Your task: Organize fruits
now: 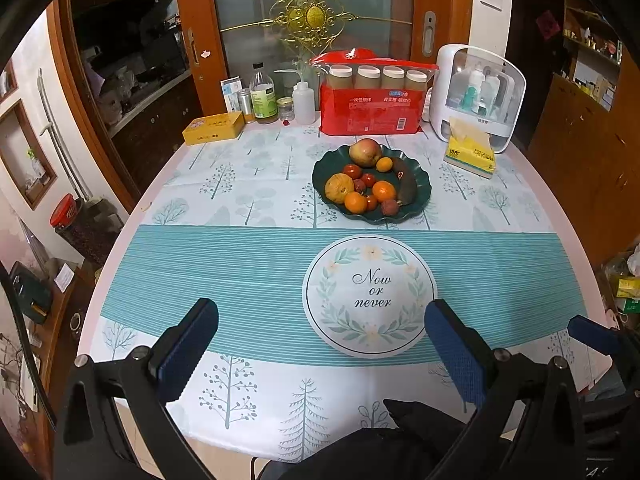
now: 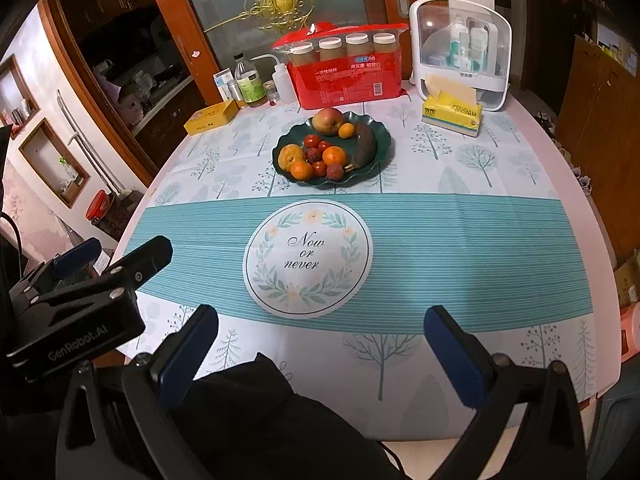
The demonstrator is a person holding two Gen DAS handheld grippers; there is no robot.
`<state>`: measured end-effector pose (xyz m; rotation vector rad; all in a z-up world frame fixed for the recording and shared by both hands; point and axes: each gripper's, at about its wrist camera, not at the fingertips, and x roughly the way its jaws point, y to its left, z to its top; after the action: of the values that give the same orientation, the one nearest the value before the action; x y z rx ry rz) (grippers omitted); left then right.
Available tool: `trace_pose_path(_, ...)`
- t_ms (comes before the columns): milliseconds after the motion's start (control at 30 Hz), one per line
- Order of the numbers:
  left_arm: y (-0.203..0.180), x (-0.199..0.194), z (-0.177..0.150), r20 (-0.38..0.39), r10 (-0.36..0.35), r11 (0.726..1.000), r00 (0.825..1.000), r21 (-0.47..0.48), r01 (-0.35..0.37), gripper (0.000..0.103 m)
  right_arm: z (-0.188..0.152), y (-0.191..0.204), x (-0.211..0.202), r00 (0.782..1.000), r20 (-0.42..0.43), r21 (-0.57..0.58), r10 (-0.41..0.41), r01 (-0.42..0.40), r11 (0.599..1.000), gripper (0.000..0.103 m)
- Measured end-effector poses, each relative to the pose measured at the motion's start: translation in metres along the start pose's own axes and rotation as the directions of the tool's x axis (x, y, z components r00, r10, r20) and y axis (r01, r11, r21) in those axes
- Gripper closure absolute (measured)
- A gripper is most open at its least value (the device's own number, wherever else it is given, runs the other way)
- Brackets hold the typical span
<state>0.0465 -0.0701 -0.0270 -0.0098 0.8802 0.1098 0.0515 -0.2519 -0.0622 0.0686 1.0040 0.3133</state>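
left wrist view looks down the table (image 1: 532, 184), with the left gripper (image 1: 320, 350) held over the near edge, its blue-padded fingers (image 1: 182, 354) wide apart and nothing between them. right wrist view shows the right gripper (image 2: 320, 354) likewise over the near edge, fingers (image 2: 454, 354) spread wide and empty.

a dark green plate (image 1: 420, 176) with a wavy rim sits past the table's middle, toward the far edge. it holds an apple (image 1: 365, 152) at the back, a dark banana (image 1: 408, 186) along its right side, oranges (image 1: 384, 191), small red tomatoes (image 1: 352, 171), lychees (image 1: 389, 208) and a wrinkled yellow fruit (image 1: 339, 188) on its left.

nearer, a round "now or never" print (image 1: 370, 294) marks the striped band of the tablecloth. along the far edge stand a red package (image 1: 370, 110), a yellow tissue pack (image 1: 470, 154) and a yellow tin (image 1: 214, 127).
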Motion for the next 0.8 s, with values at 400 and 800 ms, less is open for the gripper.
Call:
trace_pose_path(400, 0.0005, 0.0031, -0.0011, -0.007, 0.003, 1.000, 1.000, -0.002, -0.003, 0.001, -0.0007, 0.0000, 0.0028, 1.000, -0.006, 0.002, 0.001, -0.001, 1.000, 0.000)
trace_pose_path(800, 0.0024, 0.0045, -0.0016, -0.006, 0.006, 1.000, 1.000, -0.002, -0.006, 0.001, 0.0002, 0.0001, 0.0024, 1.000, -0.007, 0.003, 0.002, -0.001, 1.000, 0.000)
